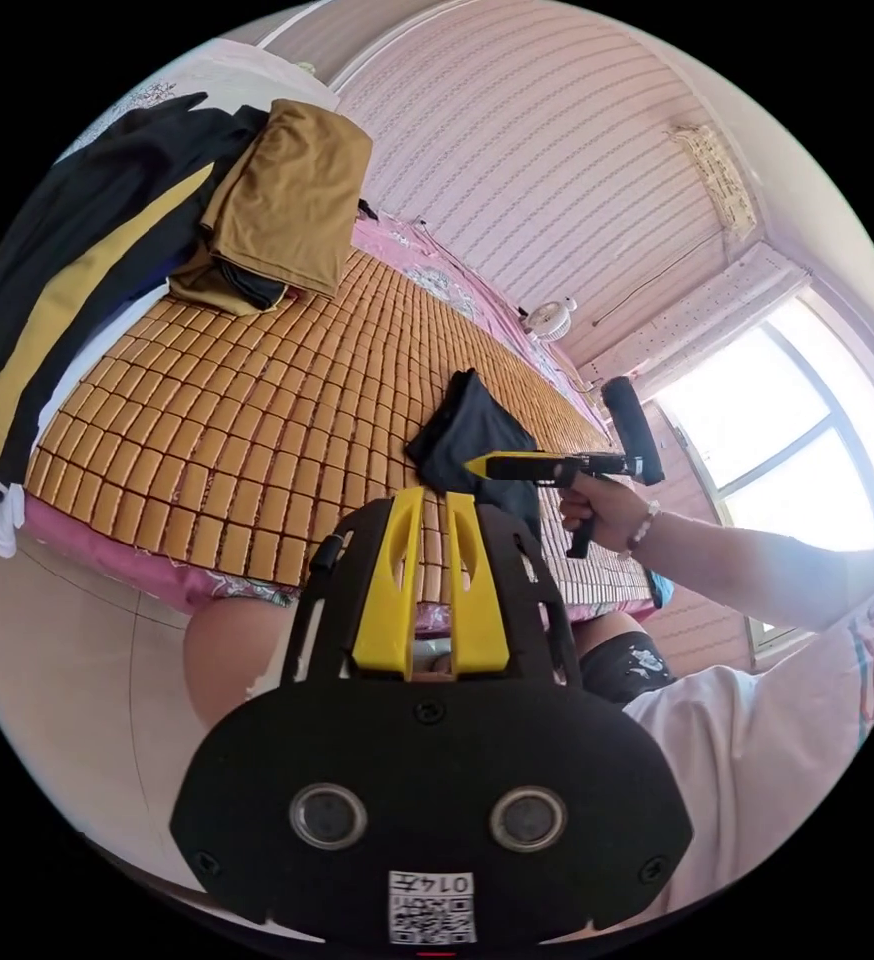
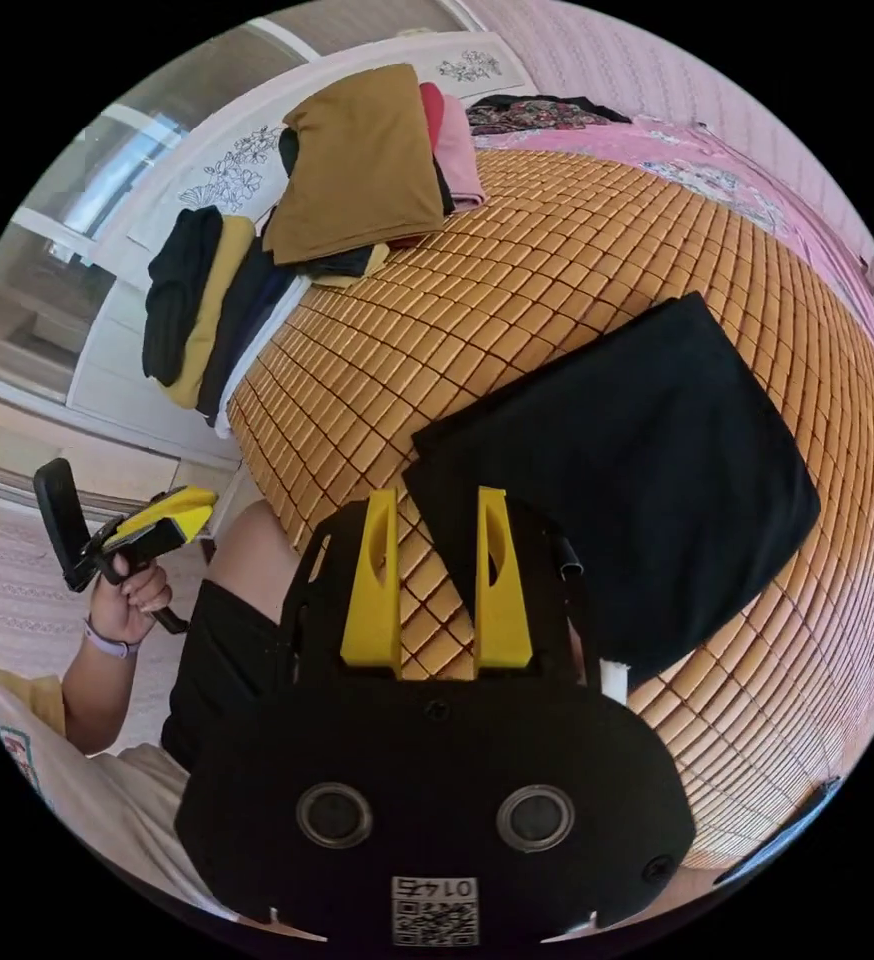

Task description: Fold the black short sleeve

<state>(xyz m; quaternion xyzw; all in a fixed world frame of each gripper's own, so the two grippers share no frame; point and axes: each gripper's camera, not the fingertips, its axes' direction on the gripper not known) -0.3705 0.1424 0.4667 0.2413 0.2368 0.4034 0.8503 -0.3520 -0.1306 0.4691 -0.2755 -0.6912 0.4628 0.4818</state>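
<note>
While the black short sleeve (image 2: 617,470) lies folded into a flat rectangle on the woven bamboo mat (image 2: 557,250), right of centre in the right gripper view, the right gripper (image 2: 437,505) hangs just over its near corner with yellow jaws parted and nothing between them. In the left gripper view the same garment (image 1: 472,435) sits at mid-frame as a small dark bundle, with the right gripper (image 1: 477,465) reaching across it from the right, held in a hand (image 1: 607,510). The left gripper (image 1: 435,500) shows at lower centre there, its jaws apart by a narrow gap and empty. In the right gripper view it (image 2: 192,500) appears at the left edge, held off the bed. A brown folded garment (image 2: 362,165) tops a stack of clothes in the upper left.
</note>
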